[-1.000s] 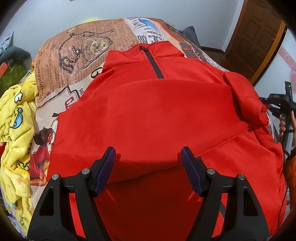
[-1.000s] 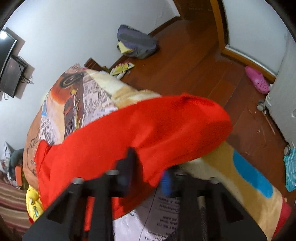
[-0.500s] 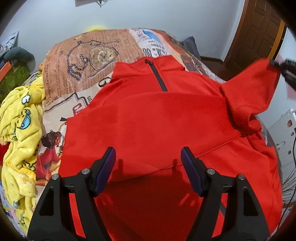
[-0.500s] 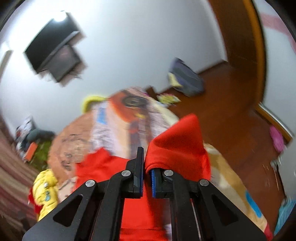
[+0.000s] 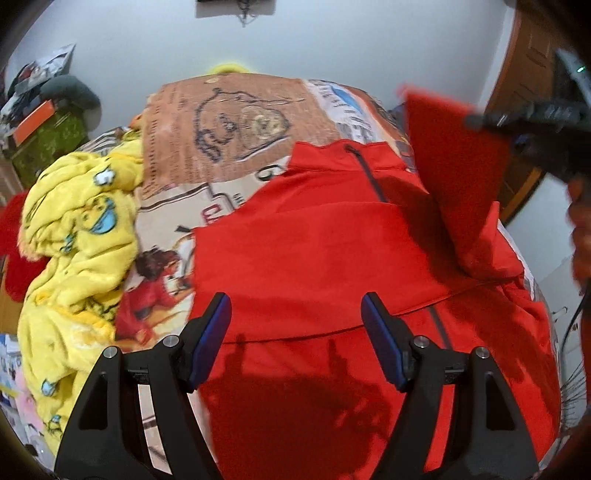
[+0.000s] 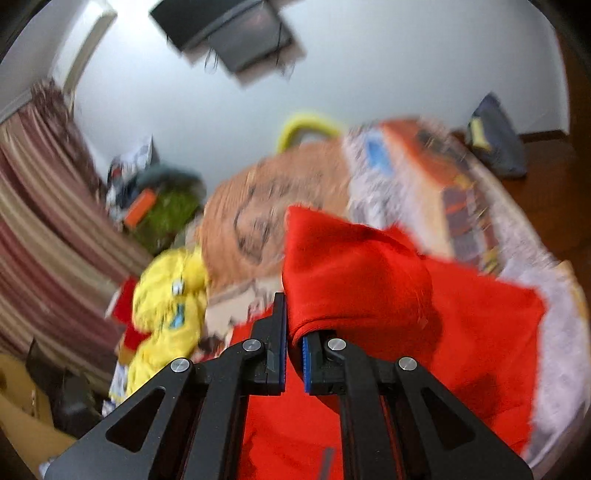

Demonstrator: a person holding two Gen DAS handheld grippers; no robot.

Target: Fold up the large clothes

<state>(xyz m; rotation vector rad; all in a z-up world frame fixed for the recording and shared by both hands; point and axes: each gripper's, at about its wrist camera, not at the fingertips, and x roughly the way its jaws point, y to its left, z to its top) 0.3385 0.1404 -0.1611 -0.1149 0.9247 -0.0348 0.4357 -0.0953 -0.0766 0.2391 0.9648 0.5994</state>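
The left tongs (image 5: pixel 295 332) stand with the blue-padded fingers (image 5: pixel 208 341) wide apart, holding nothing, above the lower body of the red zip-neck sweatshirt (image 5: pixel 314 251). The right tongs (image 6: pixel 293 354) are clamped together on a fold of the sweatshirt's sleeve (image 6: pixel 347 273); red cloth bulges out above the blue pads. In the left wrist view the same sleeve (image 5: pixel 454 155) is raised in the air at the right, pulled up from the shoulder, and the right tongs (image 5: pixel 476 120) appear blurred at its upper edge.

The sweatshirt lies front-up on the bed, collar pointing away from the left wrist camera, with the dark zipper (image 5: pixel 369 173) running down from the collar. One fold edge crosses the body from left to right.

The bed is covered by a blanket printed with newspaper text and cartoon figures (image 5: pixel 229 122). A crumpled yellow fleece blanket (image 5: pixel 77 240) lies on the left side of the bed, just beside the sweatshirt but apart from it. A wall-mounted television (image 6: pixel 225 33) hangs on the white wall. A striped curtain (image 6: pixel 40 229) hangs at the left. A dark backpack (image 6: pixel 495 136) rests on the wooden floor near the wall.
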